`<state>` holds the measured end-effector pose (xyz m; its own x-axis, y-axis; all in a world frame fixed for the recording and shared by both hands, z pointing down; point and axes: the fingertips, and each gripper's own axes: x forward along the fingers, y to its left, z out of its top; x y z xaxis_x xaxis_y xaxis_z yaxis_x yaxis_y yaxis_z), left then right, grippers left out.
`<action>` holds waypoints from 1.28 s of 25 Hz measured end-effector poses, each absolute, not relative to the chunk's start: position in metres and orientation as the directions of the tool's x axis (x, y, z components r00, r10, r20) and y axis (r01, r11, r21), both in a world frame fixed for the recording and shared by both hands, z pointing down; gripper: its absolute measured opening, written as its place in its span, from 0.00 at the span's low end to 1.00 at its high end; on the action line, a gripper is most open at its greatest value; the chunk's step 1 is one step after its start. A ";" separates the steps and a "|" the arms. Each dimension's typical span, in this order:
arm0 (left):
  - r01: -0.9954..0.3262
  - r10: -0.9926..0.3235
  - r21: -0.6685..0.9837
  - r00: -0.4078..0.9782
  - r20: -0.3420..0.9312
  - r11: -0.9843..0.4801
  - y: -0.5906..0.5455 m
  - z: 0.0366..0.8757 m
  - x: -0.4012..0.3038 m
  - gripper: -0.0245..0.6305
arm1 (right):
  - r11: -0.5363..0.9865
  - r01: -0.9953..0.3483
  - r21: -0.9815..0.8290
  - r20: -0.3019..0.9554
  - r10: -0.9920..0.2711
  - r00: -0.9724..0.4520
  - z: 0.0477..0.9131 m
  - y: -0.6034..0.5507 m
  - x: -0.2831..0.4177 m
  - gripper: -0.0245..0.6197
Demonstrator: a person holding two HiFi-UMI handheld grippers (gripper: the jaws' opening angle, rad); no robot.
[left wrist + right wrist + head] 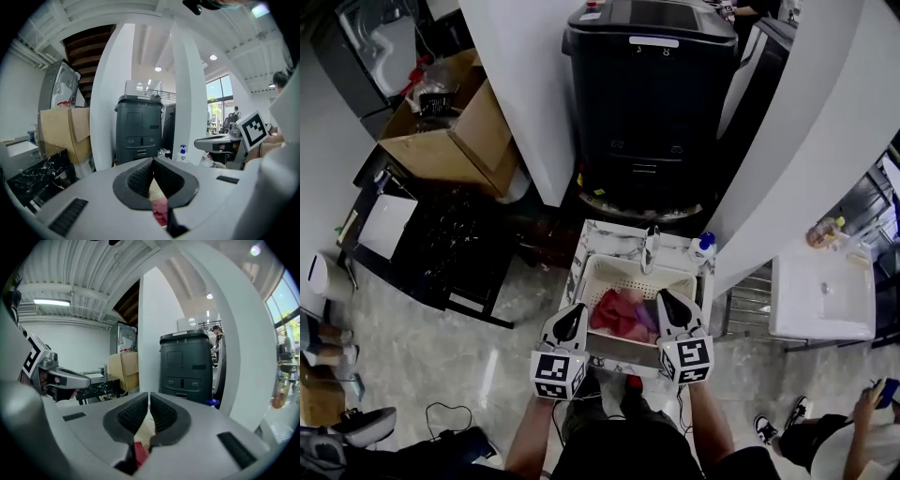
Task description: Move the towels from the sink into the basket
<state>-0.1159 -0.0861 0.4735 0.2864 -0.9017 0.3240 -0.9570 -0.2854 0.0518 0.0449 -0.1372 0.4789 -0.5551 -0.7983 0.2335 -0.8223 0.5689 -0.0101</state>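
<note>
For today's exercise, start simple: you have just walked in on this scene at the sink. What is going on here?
A person holds a claw in each hand over a small sink. A white perforated basket sits in it, with red and pink towels bunched inside. The left claw and right claw hang just above the basket's near edge, either side of the towels. Both have their jaws together and grip no cloth.

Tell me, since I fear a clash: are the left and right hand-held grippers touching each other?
Apart. The head view shows red towels in the basket between the left hand-held gripper and the right hand-held gripper.
</note>
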 end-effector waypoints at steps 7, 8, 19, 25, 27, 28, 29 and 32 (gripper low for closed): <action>-0.959 -0.916 0.021 0.275 0.292 -0.281 -0.074 0.453 -0.103 0.05 | 0.571 -0.821 -0.004 0.171 -0.809 -0.563 0.448 -0.119 0.070 0.10; -0.960 -0.917 0.020 0.271 0.292 -0.278 -0.071 0.453 -0.102 0.05 | 0.571 -0.821 -0.004 0.169 -0.809 -0.564 0.447 -0.115 0.074 0.10; -0.961 -0.913 0.011 0.267 0.309 -0.277 -0.055 0.461 -0.090 0.05 | 0.551 -0.835 -0.006 0.190 -0.819 -0.542 0.458 -0.090 0.107 0.10; -0.960 -0.911 0.011 0.270 0.313 -0.281 -0.057 0.462 -0.087 0.05 | 0.544 -0.839 -0.018 0.206 -0.819 -0.535 0.465 -0.089 0.113 0.10; -0.959 -0.910 0.006 0.272 0.314 -0.285 -0.058 0.461 -0.087 0.05 | 0.541 -0.841 -0.020 0.204 -0.821 -0.533 0.465 -0.089 0.113 0.10; -0.958 -0.909 0.005 0.274 0.314 -0.287 -0.059 0.460 -0.086 0.05 | 0.540 -0.842 -0.022 0.202 -0.822 -0.532 0.464 -0.090 0.113 0.10; -0.958 -0.909 0.004 0.275 0.315 -0.288 -0.059 0.460 -0.085 0.05 | 0.539 -0.842 -0.023 0.200 -0.823 -0.532 0.464 -0.090 0.114 0.10; -0.957 -0.908 0.003 0.276 0.317 -0.290 -0.060 0.459 -0.083 0.05 | 0.540 -0.841 -0.025 0.198 -0.822 -0.533 0.463 -0.091 0.115 0.10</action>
